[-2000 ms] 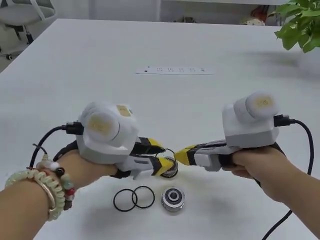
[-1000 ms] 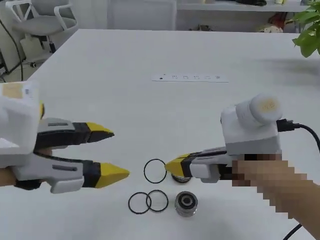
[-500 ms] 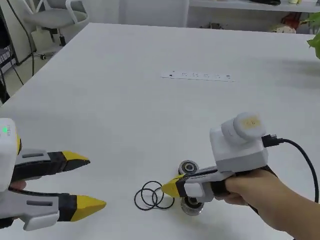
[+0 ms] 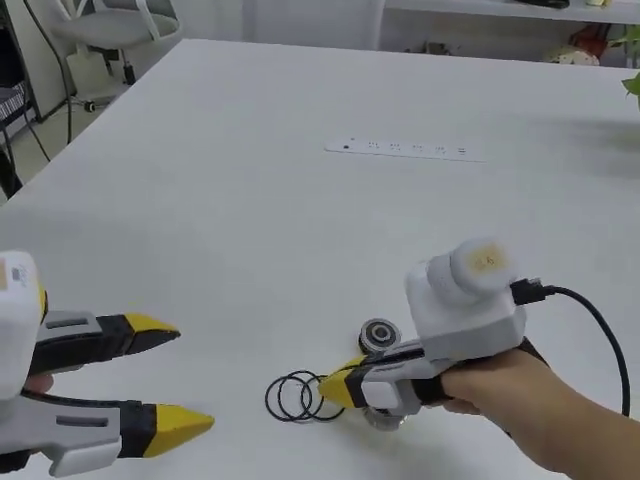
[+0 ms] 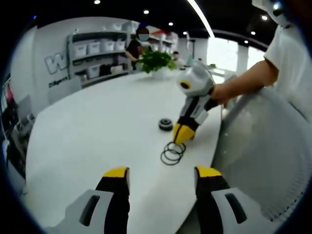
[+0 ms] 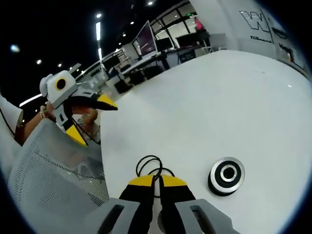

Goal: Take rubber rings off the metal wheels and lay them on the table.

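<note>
Three black rubber rings [image 4: 299,397] lie overlapping on the white table [image 4: 300,220]. My right gripper [image 4: 338,390] is shut, its yellow tips resting at the rings' right edge. One metal wheel [image 4: 379,334] lies flat just behind it; a second wheel [image 4: 384,420] is mostly hidden under that gripper. My left gripper [image 4: 185,378] hovers open and empty at the lower left, well clear of the rings. The left gripper view shows the open left gripper [image 5: 162,171], the rings [image 5: 171,153] and a wheel [image 5: 165,124]. The right gripper view shows the right gripper [image 6: 157,181], the rings [image 6: 148,165] and a wheel [image 6: 226,175].
A white power strip [image 4: 403,150] is set into the table's far middle. An office chair [image 4: 110,20] stands beyond the far left corner. A cable [image 4: 590,310] trails from the right gripper. A potted plant [image 5: 156,59] sits on the table's far end.
My left gripper let go near the wheel, opened and drew away to the left. A third ring now lies with the other two. The right gripper came down to the rings.
</note>
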Motion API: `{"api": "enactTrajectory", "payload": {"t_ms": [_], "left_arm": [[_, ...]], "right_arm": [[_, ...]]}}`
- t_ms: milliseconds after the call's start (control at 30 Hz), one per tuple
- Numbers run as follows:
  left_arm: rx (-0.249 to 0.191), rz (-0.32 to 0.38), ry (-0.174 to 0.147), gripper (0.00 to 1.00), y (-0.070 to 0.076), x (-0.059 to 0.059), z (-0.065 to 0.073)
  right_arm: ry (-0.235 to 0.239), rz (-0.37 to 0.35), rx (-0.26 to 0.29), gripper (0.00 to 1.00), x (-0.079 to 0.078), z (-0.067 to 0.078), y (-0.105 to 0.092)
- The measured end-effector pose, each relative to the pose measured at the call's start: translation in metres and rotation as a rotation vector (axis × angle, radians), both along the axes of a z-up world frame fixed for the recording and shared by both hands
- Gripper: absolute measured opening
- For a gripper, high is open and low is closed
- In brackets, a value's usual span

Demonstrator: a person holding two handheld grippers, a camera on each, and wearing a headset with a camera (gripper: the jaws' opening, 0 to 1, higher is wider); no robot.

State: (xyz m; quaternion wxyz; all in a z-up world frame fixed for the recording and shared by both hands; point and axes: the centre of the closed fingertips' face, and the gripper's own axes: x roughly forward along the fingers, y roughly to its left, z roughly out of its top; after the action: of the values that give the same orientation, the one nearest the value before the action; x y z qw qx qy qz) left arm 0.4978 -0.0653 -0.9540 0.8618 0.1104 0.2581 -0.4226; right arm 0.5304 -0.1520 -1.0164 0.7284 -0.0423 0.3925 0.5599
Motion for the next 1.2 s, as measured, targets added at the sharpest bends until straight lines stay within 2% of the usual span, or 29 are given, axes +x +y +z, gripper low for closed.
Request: {"api": "enactTrajectory", "payload": {"t_ms": [233,467,767,867,1033,1200], "left_arm": [[-0.002,-0.002,-0.002,0.55,-0.001,0.0,0.002],[0.001,-0.021,-0.025,0.55,-0.008,0.006,0.013],[0.028,-0.091,-0.082,0.57,-0.025,0.02,0.033],[0.029,-0.114,-0.104,0.57,-0.033,0.03,0.041],[0.038,-0.156,-0.141,0.57,-0.049,0.039,0.052],[0.038,-0.192,-0.165,0.57,-0.068,0.052,0.061]], "right_arm": [[-0.021,-0.005,-0.008,0.05,0.007,0.003,-0.006],[-0.078,-0.083,0.028,0.06,0.031,0.02,-0.018],[-0.143,-0.167,0.043,0.09,0.056,0.032,-0.037],[-0.14,-0.185,0.035,0.09,0.061,0.029,-0.045],[-0.158,-0.193,-0.012,0.12,0.067,0.021,-0.06],[-0.159,-0.191,-0.02,0.19,0.069,0.019,-0.068]]}}
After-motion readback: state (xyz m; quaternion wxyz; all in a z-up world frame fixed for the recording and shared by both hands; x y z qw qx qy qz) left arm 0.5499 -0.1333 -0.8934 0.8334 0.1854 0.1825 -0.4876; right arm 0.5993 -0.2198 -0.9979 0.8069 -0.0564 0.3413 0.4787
